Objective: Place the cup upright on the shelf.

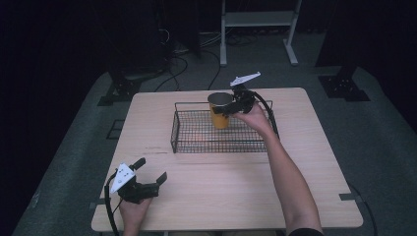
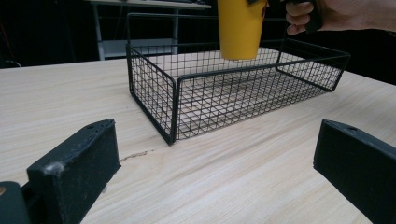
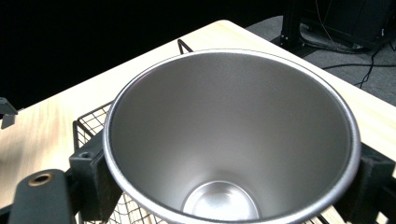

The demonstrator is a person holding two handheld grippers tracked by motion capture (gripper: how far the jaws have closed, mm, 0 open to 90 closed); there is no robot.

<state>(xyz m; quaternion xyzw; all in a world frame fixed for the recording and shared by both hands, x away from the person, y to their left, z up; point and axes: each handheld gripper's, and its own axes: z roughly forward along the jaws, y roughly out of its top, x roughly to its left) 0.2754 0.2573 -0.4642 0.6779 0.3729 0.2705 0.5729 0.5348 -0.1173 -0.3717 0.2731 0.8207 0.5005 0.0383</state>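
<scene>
The left hand-held gripper [image 1: 150, 172] rests on the table [image 1: 231, 187], jaws wide apart, idle. Far ahead, the right hand-held gripper [image 1: 230, 105] clamps the yellow cup [image 1: 220, 109] upright over the wire basket [image 1: 196, 142], apparently to lower it in.

You are looking at a wire basket [image 1: 196, 142] sitting on the far middle of the counter [image 1: 236, 191], and its upright mesh walls are blocking any low sideways pass. Its top is lying open, but the yellow cup [image 1: 220, 110] is hanging above the basket's far right part in your right gripper [image 1: 231, 105], whose jaws are pressing on its sides, so that corner is occupied. The basket's left part is standing free from above. The whole near half of the counter is lying bare around your left gripper [image 1: 152, 172], whose jaws are spread wide, near left, well apart from the basket.
</scene>
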